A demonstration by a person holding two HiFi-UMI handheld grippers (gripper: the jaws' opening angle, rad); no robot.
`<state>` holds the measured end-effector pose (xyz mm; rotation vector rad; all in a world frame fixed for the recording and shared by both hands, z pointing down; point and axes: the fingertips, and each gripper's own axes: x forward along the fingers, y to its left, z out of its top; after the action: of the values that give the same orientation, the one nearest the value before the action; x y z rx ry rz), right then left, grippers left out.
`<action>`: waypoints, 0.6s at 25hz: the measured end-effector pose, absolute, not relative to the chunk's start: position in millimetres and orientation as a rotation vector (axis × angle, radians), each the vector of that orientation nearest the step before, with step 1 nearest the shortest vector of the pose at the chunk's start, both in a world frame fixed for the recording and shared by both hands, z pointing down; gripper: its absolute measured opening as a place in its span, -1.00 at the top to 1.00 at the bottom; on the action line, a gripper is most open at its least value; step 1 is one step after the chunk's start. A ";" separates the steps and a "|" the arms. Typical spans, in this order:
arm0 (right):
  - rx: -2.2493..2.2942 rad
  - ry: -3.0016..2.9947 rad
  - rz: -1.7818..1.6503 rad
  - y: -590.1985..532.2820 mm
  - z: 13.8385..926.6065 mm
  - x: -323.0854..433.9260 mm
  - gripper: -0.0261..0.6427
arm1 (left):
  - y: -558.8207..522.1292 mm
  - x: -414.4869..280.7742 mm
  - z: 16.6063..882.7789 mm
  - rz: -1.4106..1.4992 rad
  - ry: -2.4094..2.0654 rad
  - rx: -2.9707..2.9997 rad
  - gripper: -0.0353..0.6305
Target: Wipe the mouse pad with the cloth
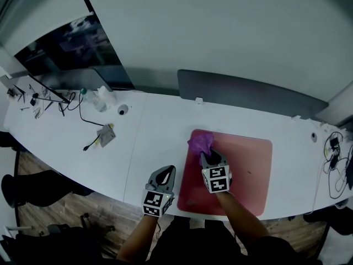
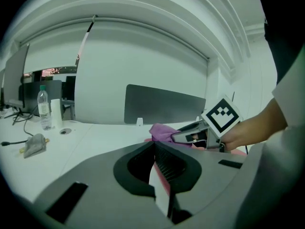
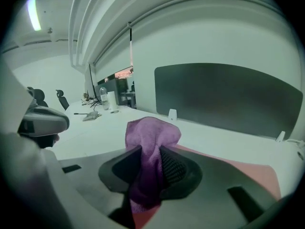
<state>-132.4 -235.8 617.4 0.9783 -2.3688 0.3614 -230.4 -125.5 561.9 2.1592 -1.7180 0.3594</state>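
Observation:
A pink mouse pad (image 1: pixel 248 170) lies on the white desk in front of me. My right gripper (image 1: pixel 210 155) sits over the pad's left part, shut on a purple cloth (image 1: pixel 199 142) that bunches out ahead of its jaws. In the right gripper view the cloth (image 3: pixel 150 149) is pinched between the jaws and the pad (image 3: pixel 248 173) stretches to the right. My left gripper (image 1: pixel 164 176) is shut with nothing in it, at the desk's near edge just left of the pad. From the left gripper view I see the cloth (image 2: pixel 162 131) and the right gripper (image 2: pixel 183 135).
A dark grey divider panel (image 1: pixel 248 93) stands along the desk's (image 1: pixel 154 131) back edge. At the far left are a plastic bottle (image 1: pixel 99 99), a small grey device (image 1: pixel 106 135) with a black cable, and a monitor (image 1: pixel 66 46). Cables (image 1: pixel 336 164) lie at the right end.

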 end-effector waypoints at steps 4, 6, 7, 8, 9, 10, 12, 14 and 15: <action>0.948 -2.332 0.375 -247.0 632.6 -155.1 0.56 | -121.9 -228.0 557.5 0.326 -1.677 2.186 0.83; 0.920 -2.291 0.355 -251.8 641.5 -165.4 0.56 | -121.1 -233.5 556.3 0.274 -1.680 2.159 0.83; 0.908 -2.266 0.340 -254.3 646.9 -167.8 0.56 | -121.3 -236.5 555.5 0.258 -1.692 2.145 0.83; 0.898 -2.242 0.325 -256.3 652.3 -169.0 0.56 | -121.2 -239.5 555.0 0.254 -1.704 2.133 0.83; 0.891 -2.222 0.315 -257.3 657.2 -169.9 0.56 | -120.2 -242.8 554.3 0.256 -1.714 2.125 0.83; 0.888 -2.208 0.312 -257.7 661.5 -170.8 0.56 | -118.6 -246.6 553.1 0.258 -1.725 2.122 0.83; 0.892 -2.188 0.326 -258.8 668.6 -171.8 0.56 | -114.6 -254.0 551.9 0.262 -1.745 2.117 0.83; 0.894 -2.176 0.337 -260.8 672.9 -172.8 0.56 | -110.2 -260.3 554.4 0.271 -1.758 2.099 0.83; 0.891 -2.175 0.336 -261.4 674.2 -174.3 0.56 | -107.8 -263.0 556.3 0.278 -1.760 2.087 0.83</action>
<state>-174.3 -261.4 674.2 0.8912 -2.1748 0.3363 -263.0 -107.8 556.3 2.0869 -1.7600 0.2777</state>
